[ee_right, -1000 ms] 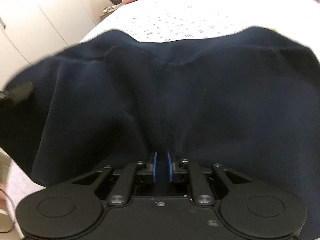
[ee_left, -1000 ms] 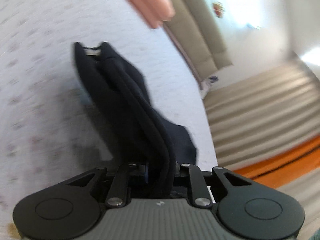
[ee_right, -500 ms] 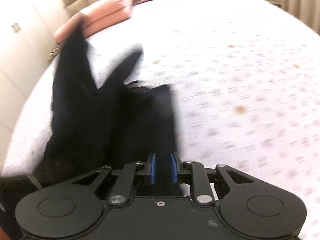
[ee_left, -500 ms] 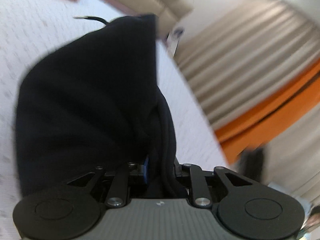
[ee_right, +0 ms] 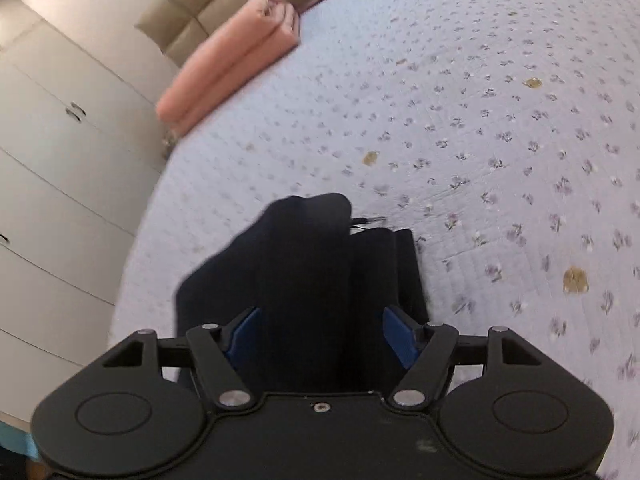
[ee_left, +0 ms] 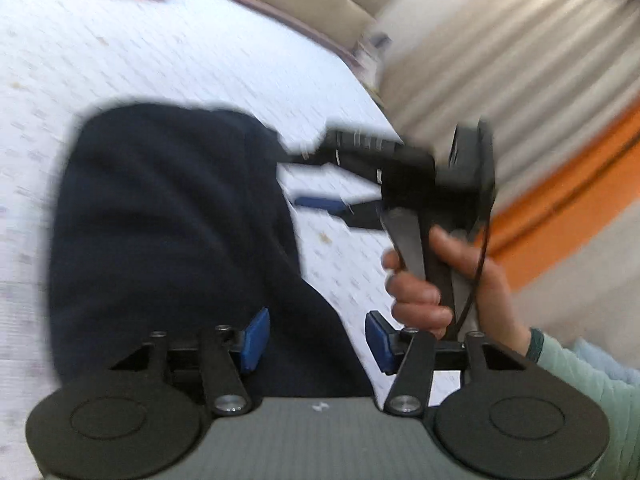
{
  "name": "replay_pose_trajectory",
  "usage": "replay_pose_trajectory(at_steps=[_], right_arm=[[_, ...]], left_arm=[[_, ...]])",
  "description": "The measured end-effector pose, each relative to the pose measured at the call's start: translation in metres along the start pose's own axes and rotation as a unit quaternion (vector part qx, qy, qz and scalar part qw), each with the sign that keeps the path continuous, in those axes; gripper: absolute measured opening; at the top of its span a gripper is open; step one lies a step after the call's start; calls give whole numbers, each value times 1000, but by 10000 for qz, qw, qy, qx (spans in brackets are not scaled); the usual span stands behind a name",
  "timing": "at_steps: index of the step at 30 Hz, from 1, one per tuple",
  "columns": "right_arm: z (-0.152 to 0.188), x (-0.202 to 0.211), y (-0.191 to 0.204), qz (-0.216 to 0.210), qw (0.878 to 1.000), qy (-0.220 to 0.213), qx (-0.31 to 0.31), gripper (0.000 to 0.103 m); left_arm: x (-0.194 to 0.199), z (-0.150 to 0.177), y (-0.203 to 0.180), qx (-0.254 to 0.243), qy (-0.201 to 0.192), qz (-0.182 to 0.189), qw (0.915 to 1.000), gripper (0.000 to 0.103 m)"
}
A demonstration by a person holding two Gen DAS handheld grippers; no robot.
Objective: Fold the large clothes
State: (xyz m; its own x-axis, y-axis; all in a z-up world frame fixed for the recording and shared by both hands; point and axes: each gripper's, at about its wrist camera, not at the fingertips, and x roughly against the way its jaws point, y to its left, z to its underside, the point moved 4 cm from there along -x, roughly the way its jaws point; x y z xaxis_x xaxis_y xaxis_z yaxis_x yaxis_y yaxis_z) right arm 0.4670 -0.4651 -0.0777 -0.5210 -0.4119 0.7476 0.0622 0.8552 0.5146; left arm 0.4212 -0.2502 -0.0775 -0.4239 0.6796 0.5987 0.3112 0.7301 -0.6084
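Flowered bedspread (ee_right: 500,128) carried the dark garment (ee_left: 172,240), running lengthwise away between my left gripper (ee_left: 316,340) and right gripper (ee_right: 320,338), both jaws opening, released.

Home bedroom — quilted bed (ee_right: 480,120), wardrobe (ee_right: 60,160), curtains (ee_left: 500,40)

Left claw (ee_left: 316,338) and right claw (ee_right: 320,334) are both opening.

No readable text, label, brand or number anywhere in either view.
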Motion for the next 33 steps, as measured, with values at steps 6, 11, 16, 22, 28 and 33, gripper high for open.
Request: replay_pose_trajectory(at_steps=[6, 11, 16, 22, 28, 33], right_arm=[[-2, -26, 16, -125, 9993, 177, 290, 29], [-21, -13, 35, 184, 9952, -258, 928, 25], [-2, -53, -6, 874, 9923, 52, 879, 34], [6, 18, 6, 946, 9878, -150, 1224, 63], [80, 47, 45, 901, 9742, 143, 2064, 7], [148, 7, -5, 1690, 9633, 1096, 1773, 1]], left_arm=[[-1, 16, 38, 304, -96, -936, 9951, 18], [-41, 26, 13, -49, 255, -245, 9994, 9], [-95, 38, 11, -257, 645, -346, 9970, 3], [-69, 27, 10, -390, 554, -139, 9976, 4], [-27, -2, 33, 39, -147, -374, 9992, 5], [-48, 35, 54, -173, 410, -640, 9970, 4]])
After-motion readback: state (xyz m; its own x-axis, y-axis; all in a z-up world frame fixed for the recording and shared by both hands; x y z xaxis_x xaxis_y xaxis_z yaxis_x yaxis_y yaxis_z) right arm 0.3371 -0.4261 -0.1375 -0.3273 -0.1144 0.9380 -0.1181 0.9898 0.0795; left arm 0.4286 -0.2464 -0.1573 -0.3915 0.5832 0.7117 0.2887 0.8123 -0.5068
